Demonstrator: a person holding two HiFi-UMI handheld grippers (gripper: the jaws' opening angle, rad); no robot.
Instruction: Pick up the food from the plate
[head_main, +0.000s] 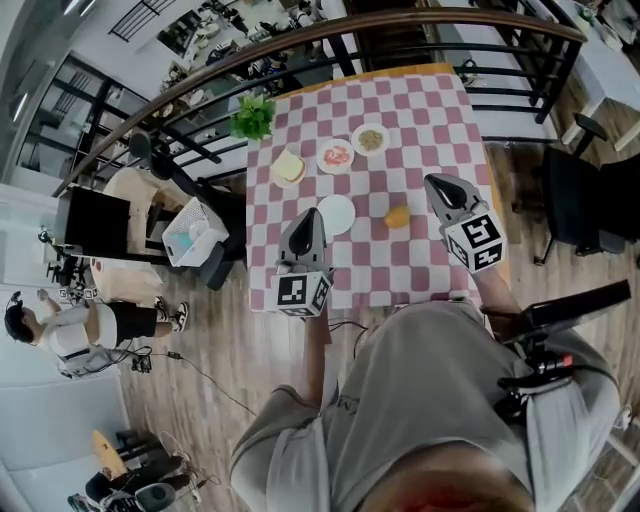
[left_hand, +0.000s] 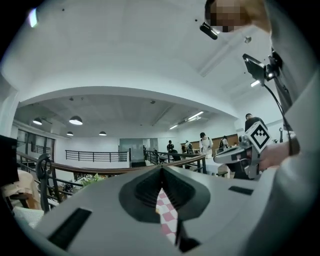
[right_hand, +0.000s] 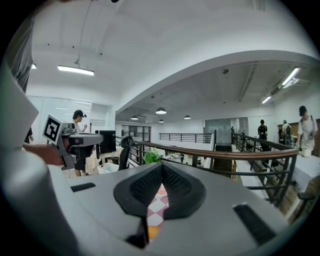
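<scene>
The left gripper (head_main: 307, 214) and right gripper (head_main: 431, 181) are held over the near half of the checkered table (head_main: 440, 120), each with its jaws pressed together on nothing. The orange food (head_main: 398, 216) sits on bare cloth between them, just beside an empty white plate (head_main: 338, 213). A railing (head_main: 400, 22) runs along the table's far edge.

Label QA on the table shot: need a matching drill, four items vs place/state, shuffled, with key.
Things:
1. leafy plant
2. bread slice
3. orange food piece
4. nearest white plate

Place or state:
A. empty
B. at the far left corner of the checked cloth
C. bare on the cloth, right of the empty plate
D. on its own plate, left of the plate with red food

Pairs: 1-B, 2-D, 3-C, 4-A
</scene>
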